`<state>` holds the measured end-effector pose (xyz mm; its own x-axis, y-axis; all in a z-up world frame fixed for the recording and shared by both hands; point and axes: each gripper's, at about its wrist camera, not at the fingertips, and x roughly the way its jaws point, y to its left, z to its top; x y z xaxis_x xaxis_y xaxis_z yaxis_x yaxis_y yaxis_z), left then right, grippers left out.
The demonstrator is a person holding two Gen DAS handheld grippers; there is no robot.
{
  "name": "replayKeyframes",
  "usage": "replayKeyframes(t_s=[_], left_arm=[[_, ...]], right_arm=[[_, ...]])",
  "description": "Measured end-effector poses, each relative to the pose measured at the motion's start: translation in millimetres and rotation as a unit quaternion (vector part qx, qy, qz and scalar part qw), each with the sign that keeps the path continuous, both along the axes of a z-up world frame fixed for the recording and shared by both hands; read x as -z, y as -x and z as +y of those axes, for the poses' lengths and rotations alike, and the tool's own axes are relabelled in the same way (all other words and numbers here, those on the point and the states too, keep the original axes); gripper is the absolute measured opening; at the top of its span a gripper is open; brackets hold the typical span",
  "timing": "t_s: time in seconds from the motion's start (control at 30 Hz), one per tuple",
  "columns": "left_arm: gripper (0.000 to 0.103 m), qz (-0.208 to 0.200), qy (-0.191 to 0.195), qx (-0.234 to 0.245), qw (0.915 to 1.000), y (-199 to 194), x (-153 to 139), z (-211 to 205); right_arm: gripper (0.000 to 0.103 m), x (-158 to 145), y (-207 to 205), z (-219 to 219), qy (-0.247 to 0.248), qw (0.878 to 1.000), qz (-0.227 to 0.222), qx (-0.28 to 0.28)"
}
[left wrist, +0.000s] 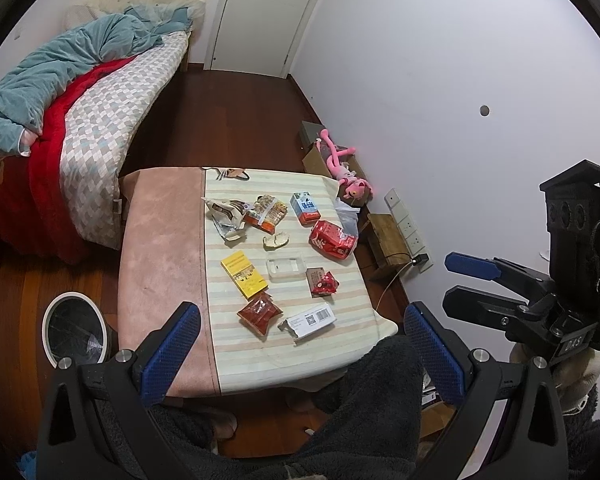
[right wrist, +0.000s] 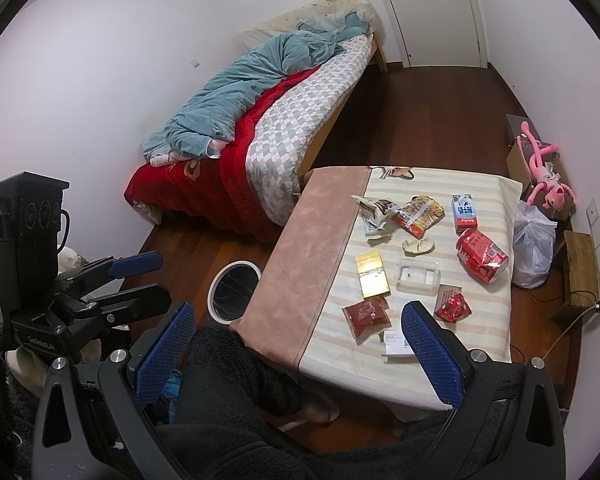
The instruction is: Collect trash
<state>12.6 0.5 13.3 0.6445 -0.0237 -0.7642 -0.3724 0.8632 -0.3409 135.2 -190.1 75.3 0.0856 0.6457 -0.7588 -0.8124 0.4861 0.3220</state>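
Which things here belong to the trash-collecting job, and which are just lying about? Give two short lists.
Job:
crushed red can
milk carton
yellow box
red sachet
torn white box
noodle wrapper
clear plastic tray
bin on the floor

Lying about:
pink plush toy
bed
white plastic bag
wall sockets

Trash (left wrist: 280, 256) on table (left wrist: 160, 240); bin (left wrist: 76, 330) left; bed (left wrist: 100, 120) behind.

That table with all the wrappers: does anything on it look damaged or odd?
Yes. The red can lies on its side, crushed, near the table's right edge. The white box at the near edge has a torn-open end.
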Motion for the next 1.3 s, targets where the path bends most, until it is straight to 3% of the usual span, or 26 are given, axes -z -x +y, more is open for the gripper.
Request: replayKeyframes(t_s=[0.63,0.73,0.77,0.87,0.93,1.1,1.3], left_arm=[[0.103,-0.002,-0.003,0.000,1.0000,5.0,1.8,1.8],[0.103,0.014,-0.021,-0.023,0.9994,-0.3,8.7,4.6],[0.103,0.022,-0.043,-0.044,0.9979,-4.7,13.8,7.6],[0.103,0.057,-0.126,-0.110,0.9842,-24.8,37.8,17.5],[0.103,0.085,-0.158,-0.144,0.9732,-44.8,65.8,28.2],[0.103,0.143,-0.142,-0.172,0.9642,-96.0,144.8,49.4],[0.103,0.233,-0.046,-0.173,0.9558,-166.3,248.9,66.7]], right_arm=[[0.103,-0.2,0.6,-0.6,-0.003,1.000,0.000,-0.002],[0.103,-1.1,-1.1,0.4,-0.007,1.000,0.003,0.000],[0.103,0.1,-3.8,0.5,-0.008,1.000,0.003,0.007],[0.103,6.3,-16.3,-1.5,-0.004,1.000,-0.011,0.028],[0.103,17.1,-32.1,-3.2,0.006,0.998,-0.034,0.055],[0.103,71.4,-93.3,10.8,0.099,0.988,-0.074,0.098],[0.103,174.6,-199.2,42.3,0.223,0.967,-0.073,0.105]])
